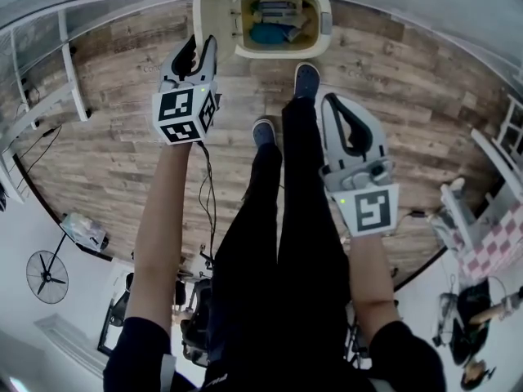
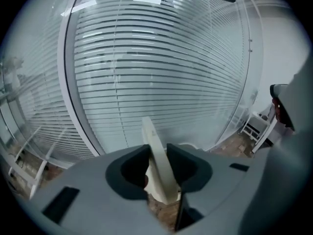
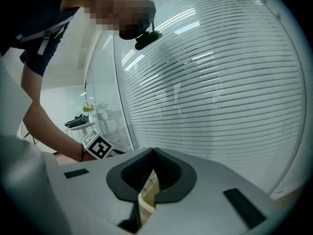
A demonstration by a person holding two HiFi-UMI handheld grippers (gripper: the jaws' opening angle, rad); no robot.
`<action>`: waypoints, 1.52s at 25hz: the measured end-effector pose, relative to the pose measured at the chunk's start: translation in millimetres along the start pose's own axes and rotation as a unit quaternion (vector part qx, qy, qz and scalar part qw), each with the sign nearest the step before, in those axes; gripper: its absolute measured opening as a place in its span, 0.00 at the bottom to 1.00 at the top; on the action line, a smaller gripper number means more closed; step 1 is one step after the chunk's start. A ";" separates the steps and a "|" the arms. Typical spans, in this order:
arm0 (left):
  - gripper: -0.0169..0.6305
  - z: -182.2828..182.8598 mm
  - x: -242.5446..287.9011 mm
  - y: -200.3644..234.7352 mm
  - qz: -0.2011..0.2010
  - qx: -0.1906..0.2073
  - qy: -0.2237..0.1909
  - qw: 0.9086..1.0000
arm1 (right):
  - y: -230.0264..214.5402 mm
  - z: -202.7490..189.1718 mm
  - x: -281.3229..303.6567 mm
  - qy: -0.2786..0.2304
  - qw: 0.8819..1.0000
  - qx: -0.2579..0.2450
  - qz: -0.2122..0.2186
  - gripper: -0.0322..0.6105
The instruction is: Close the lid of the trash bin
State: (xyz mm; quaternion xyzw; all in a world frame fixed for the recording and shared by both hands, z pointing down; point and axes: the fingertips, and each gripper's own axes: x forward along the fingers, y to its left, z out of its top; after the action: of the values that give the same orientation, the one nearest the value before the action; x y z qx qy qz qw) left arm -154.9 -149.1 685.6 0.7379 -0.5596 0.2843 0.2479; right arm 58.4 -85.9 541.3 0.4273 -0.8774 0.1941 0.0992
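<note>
The cream trash bin [image 1: 324,16] stands on the wood floor at the top of the head view, with rubbish inside. Its lid [image 1: 211,16] is swung up and stands open on the bin's left side. My left gripper [image 1: 201,47] reaches the lid's near edge. In the left gripper view the lid's edge [image 2: 160,168] stands upright between the jaws of the left gripper [image 2: 157,152], and both pads lie against it. My right gripper [image 1: 338,104] hangs lower right, short of the bin, its jaws shut and empty. In the right gripper view the fingertips of the right gripper [image 3: 153,153] meet, and a bit of the bin [image 3: 146,199] shows below them.
The person's legs and blue shoes [image 1: 306,80] stand just before the bin, between my grippers. A glass wall with blinds [image 2: 161,67] runs behind it. A floor fan [image 1: 46,276] and cables [image 1: 206,194] lie at the left, white furniture [image 1: 490,211] at the right.
</note>
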 end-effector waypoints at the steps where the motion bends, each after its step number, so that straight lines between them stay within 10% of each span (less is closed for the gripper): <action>1: 0.21 0.7 -0.2 -2.1 -0.002 0.001 -0.002 1.000 | -1.1 -0.8 -0.5 0.001 1.000 0.001 -0.001 0.05; 38: 0.36 -11.3 89.0 -178.3 -0.117 0.239 -0.015 0.964 | -83.2 -28.6 -25.8 0.020 0.995 0.001 -0.101 0.05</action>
State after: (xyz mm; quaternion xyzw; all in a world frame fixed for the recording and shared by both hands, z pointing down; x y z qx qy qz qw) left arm 34.7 -157.6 747.2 0.8401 -0.3894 0.3674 0.0876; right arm 140.2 -101.9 579.7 0.5103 -0.8272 0.1924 0.1353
